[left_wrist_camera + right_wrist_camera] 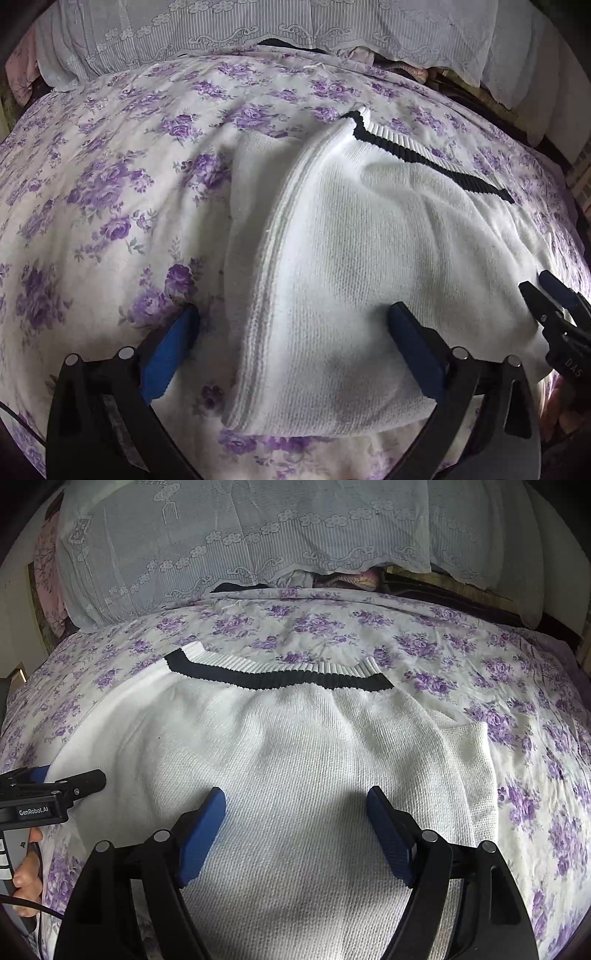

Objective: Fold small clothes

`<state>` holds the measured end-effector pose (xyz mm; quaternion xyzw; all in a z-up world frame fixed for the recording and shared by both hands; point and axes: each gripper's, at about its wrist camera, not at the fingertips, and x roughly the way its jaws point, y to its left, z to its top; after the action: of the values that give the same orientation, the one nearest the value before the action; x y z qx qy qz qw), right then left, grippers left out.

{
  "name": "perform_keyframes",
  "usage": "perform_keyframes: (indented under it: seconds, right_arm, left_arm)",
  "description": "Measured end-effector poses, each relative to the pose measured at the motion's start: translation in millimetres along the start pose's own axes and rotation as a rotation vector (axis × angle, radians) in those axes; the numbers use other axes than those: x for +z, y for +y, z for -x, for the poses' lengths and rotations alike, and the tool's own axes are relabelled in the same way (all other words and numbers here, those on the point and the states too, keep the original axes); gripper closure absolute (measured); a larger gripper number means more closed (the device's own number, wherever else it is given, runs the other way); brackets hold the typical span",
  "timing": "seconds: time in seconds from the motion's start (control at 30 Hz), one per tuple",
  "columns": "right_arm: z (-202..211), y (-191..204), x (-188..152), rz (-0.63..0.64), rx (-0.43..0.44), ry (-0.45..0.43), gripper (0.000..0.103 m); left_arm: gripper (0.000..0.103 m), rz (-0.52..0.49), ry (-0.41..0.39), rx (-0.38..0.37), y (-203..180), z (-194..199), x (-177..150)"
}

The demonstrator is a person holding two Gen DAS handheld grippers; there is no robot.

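As both stand wide, left gripper point(293, 325) jaws straddle white sweater point(369, 240) edge, right gripper point(295, 805) jaws empty

Each hand-held gripper point(295, 801) has a black frame, blue finger pads point(201, 834), silver pins, and white "GenRobot.AI" lettering.

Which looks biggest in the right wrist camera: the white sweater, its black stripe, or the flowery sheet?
1. flowery sheet: it spreads past the sweater on every side.
2. white sweater: nearness to the camera enlarges it, so these two are unsure.
3. black stripe: clearly smallest.
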<state>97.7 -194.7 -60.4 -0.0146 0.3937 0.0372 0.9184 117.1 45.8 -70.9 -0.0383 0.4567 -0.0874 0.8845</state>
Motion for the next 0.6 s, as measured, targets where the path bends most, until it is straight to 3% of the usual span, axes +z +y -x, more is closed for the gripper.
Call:
perform_keyframes:
  seconds: [0.1,0.27,0.43,0.6]
  right_arm:
    - [1.7,-1.4,0.2,-0.01,0.015,-0.007,0.023]
    - [36.6,-32.5,-0.3,-0.126,0.1,-0.116,0.023]
    - [63.7,-75.8,-2.9,-0.26,0.103,-0.186,0.023]
    - [57.6,-108.7,-6.8,-0.384,0.101,-0.168,0.023]
  left_arm:
    - [0.004,-0.003,-0.014,0.002,-0.8,4.5,-0.9]
    - [0.005,-0.043,-0.121,-0.051,-8.3,41.5,-7.8]
    - [0.005,-0.085,-0.133,-0.077,-28.9,55.6,2.4]
    - [0.005,-0.154,-0.148,-0.072,-66.3,56.6,24.3]
